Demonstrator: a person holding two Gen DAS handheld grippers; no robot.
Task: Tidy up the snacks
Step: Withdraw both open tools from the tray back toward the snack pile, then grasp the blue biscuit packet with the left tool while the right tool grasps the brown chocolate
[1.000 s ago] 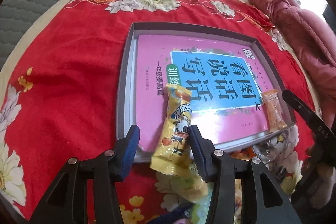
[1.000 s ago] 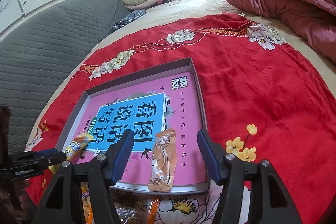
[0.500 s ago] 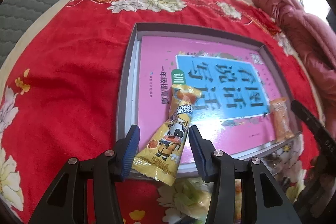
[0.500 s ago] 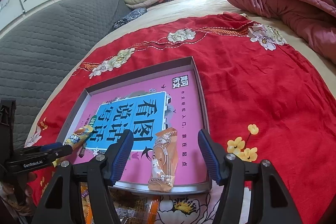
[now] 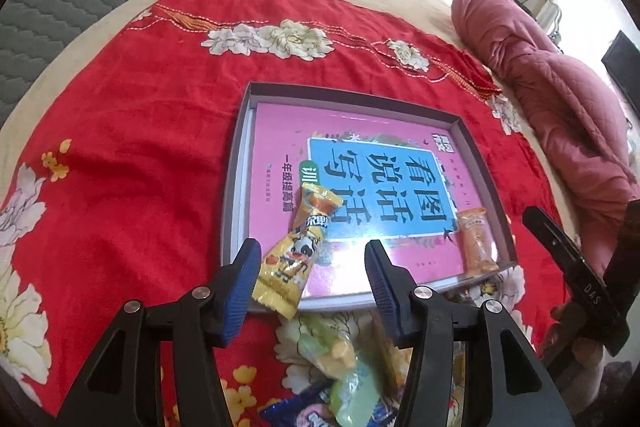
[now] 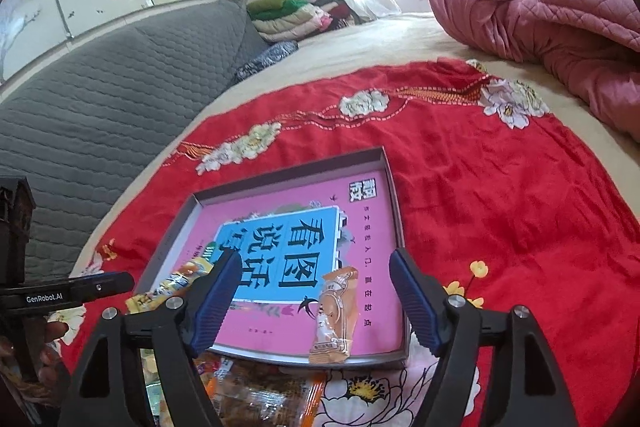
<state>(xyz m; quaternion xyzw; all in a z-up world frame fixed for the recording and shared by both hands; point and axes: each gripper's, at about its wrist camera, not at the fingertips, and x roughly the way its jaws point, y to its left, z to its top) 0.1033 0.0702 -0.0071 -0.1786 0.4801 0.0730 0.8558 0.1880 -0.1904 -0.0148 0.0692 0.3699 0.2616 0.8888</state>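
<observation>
A shallow grey tray [image 5: 234, 183] with a pink book in it lies on the red floral cloth. A yellow cow-print snack pack [image 5: 294, 255] rests on the tray's near left edge, loose between the fingers of my open left gripper [image 5: 312, 277]. An orange snack pack [image 6: 336, 315] lies on the tray's near right part, just ahead of my open, empty right gripper [image 6: 312, 303]; it also shows in the left wrist view [image 5: 476, 243]. The tray [image 6: 394, 195] fills the middle of the right wrist view, and the yellow pack [image 6: 172, 287] peeks out at its left.
A pile of loose wrapped snacks [image 5: 340, 367] lies on the cloth in front of the tray, also seen under my right gripper [image 6: 256, 399]. A pink quilt [image 6: 552, 19] is bunched at the right. A grey padded headboard [image 6: 100, 99] runs along the left.
The left gripper opened and let go of the yellow pack, which now lies on the tray's edge. Both grippers drew back and rose a little. The orange pack stayed put.
</observation>
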